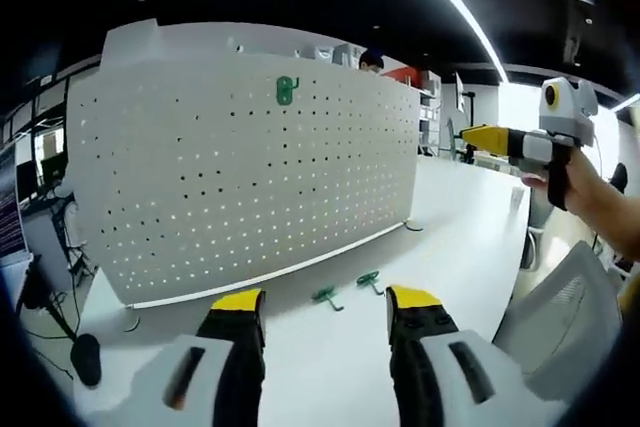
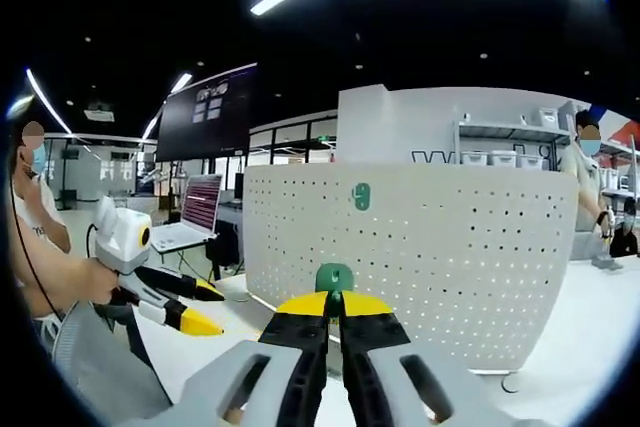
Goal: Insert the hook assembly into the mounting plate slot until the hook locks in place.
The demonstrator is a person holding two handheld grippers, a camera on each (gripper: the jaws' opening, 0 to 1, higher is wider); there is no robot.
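Your right gripper (image 2: pixel 335 305) has its yellow-tipped jaws clamped on a small green plastic hook (image 2: pixel 334 278); only the rounded top protrudes, the rest is hidden between the jaws. Your left gripper (image 1: pixel 325 309) holds its jaws apart, gripping nothing. Just beyond them, two more green hooks (image 1: pixel 347 288) lie on the white table (image 1: pixel 460 237). Farther back stands the white perforated mounting plate (image 1: pixel 240 172), with one green hook (image 1: pixel 287 90) already seated near its top edge.
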